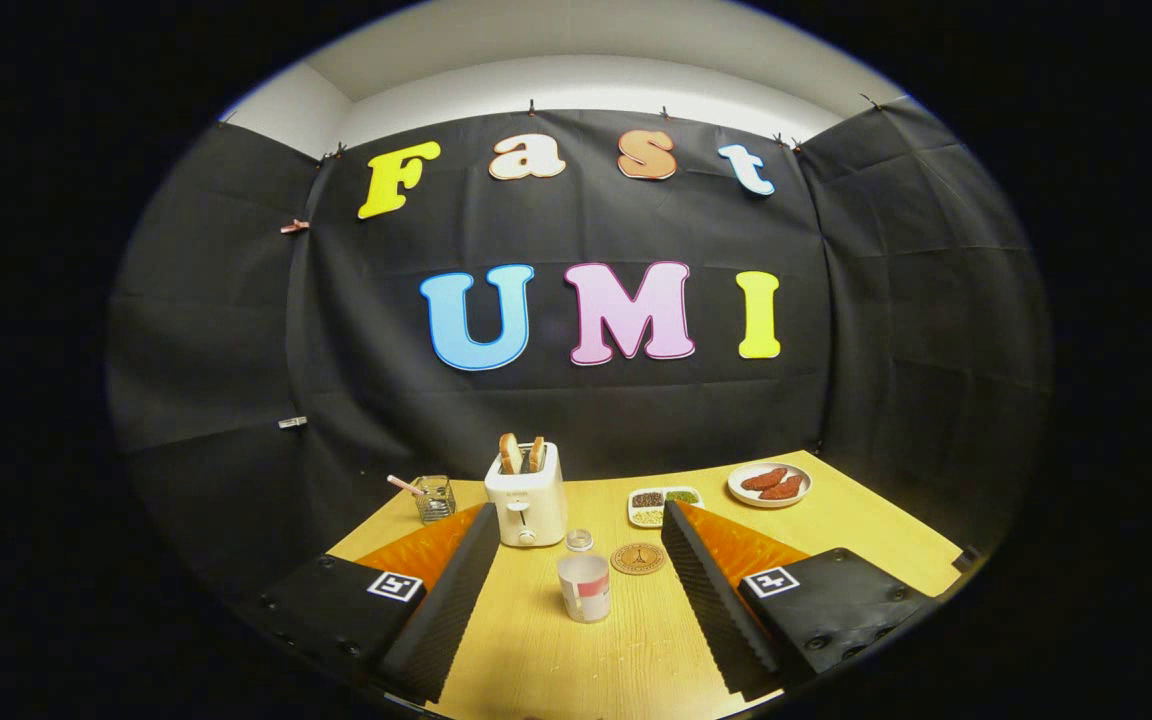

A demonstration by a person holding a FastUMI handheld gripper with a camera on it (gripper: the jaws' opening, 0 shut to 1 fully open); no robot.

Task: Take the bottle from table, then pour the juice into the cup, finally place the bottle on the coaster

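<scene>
wood table [836, 530]: clear bottle [579, 541] behind cup [584, 588], gripper [576, 590] wide apart.

Gripper-mounted fisheye, level above the table [866, 530], facing the back wall.

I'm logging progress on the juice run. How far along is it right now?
Nothing looks done yet. The gripper is open and holds nothing; the cup stands between its fingers, with a small bottle just behind it and the coaster bare beside it. All steps are left: grasping the bottle, pouring, and setting it on the coaster.
</scene>
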